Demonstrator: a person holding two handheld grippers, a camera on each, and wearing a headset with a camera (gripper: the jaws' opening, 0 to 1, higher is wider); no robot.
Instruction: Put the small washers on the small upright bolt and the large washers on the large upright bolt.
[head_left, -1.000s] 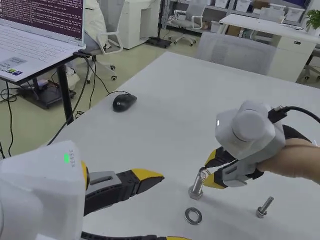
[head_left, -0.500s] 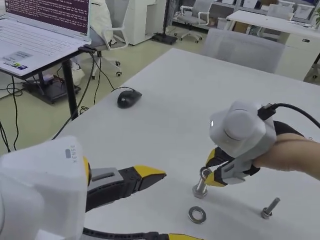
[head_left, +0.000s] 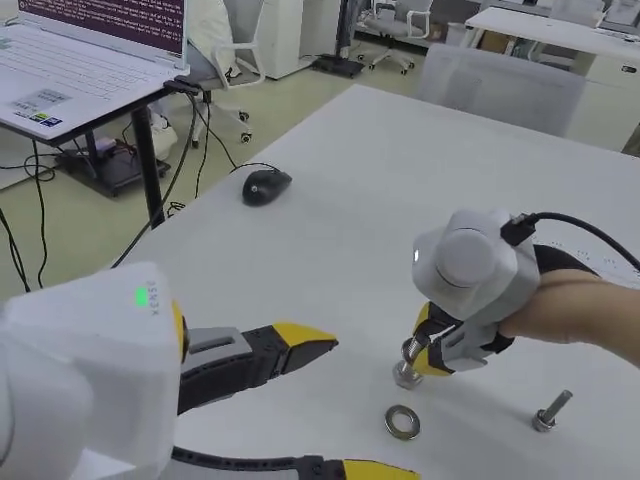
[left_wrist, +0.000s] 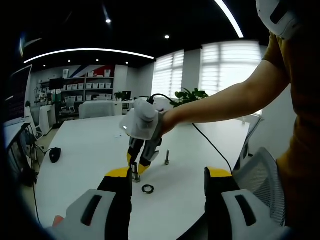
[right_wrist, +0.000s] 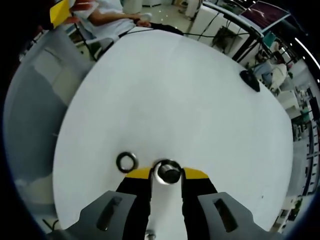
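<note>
**A:** Head view first. Where's the washer?
**B:** Centre-right. The right gripper (head_left: 422, 350) has its jaws clamped on the washer (head_left: 409, 347), right at the top of the big bolt (head_left: 406, 376). The bolt stands upright on the table (head_left: 400, 220). I cannot tell whether the ring is over the thread.
**A:** And around it?
**B:** A loose washer (head_left: 390, 423) lies flat just below the bolt. The small bolt (head_left: 551, 411) stands at lower right, well apart. The left gripper (head_left: 378, 409) comes in from lower left with its jaws wide apart, holding nothing.
**A:** Room to move?
**B:** Bare tabletop above and left of the bolt. A mouse (head_left: 266, 185) sits near the table's left edge, and a laptop (head_left: 70, 60) is beyond that edge at upper left.
**A:** Left gripper view?
**B:** The left gripper's (left_wrist: 169, 175) yellow tips stand spread at the bottom. Above the left tip, the right gripper (left_wrist: 136, 165) points down onto the big bolt (left_wrist: 135, 177). The loose washer (left_wrist: 144, 188) lies just right of the bolt, and the small bolt (left_wrist: 167, 157) is further right. The table is open on the left as far as the mouse (left_wrist: 55, 154).
**A:** Right gripper view?
**B:** Looking straight down at bottom centre, the right gripper's (right_wrist: 167, 174) tips flank the washer (right_wrist: 167, 161), which rings the big bolt's (right_wrist: 170, 174) top. The loose washer (right_wrist: 118, 162) lies just left of the tips. White table (right_wrist: 175, 90) spreads above them, and the mouse (right_wrist: 248, 80) is by the upper-right edge.
</note>
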